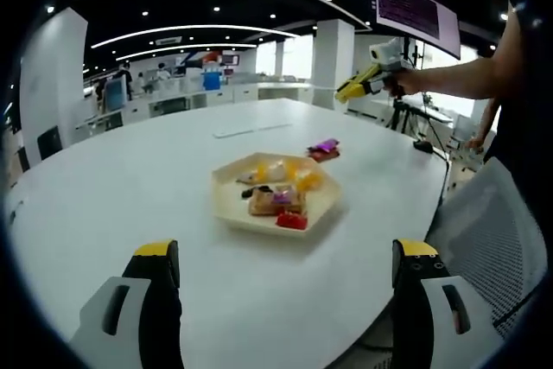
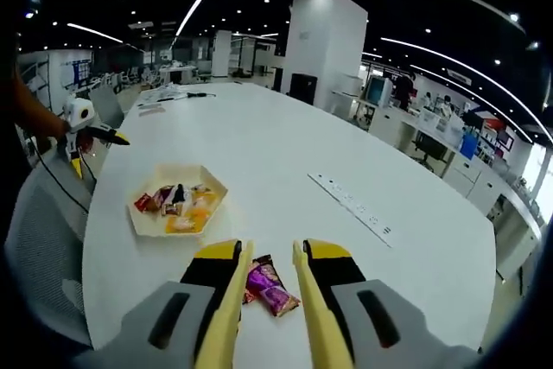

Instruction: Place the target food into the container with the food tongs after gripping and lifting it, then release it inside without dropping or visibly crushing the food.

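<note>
A pale hexagonal tray [image 1: 232, 212] [image 2: 138, 222] sits on the white table, holding several wrapped snacks in yellow, brown and red. Two purple and red snack packets [image 1: 325, 149] [image 2: 270, 289] lie on the table just beyond the tray. My left gripper [image 1: 285, 257] hovers above the near side of the table, jaws wide apart and empty. It also appears in the right gripper view, as the left gripper [image 2: 111, 136] in a person's hand. My right gripper [image 2: 272, 252] [image 1: 350, 90] hangs in the air above the purple packets. Its yellow jaws are a narrow gap apart and hold nothing.
The big white oval table [image 1: 130, 179] has a long power strip [image 2: 354, 203] along its middle. A mesh office chair [image 1: 492, 231] [image 2: 34, 239] stands at the table's edge by the tray. A person's arm [image 1: 458, 79] reaches over the table. Desks and pillars stand farther off.
</note>
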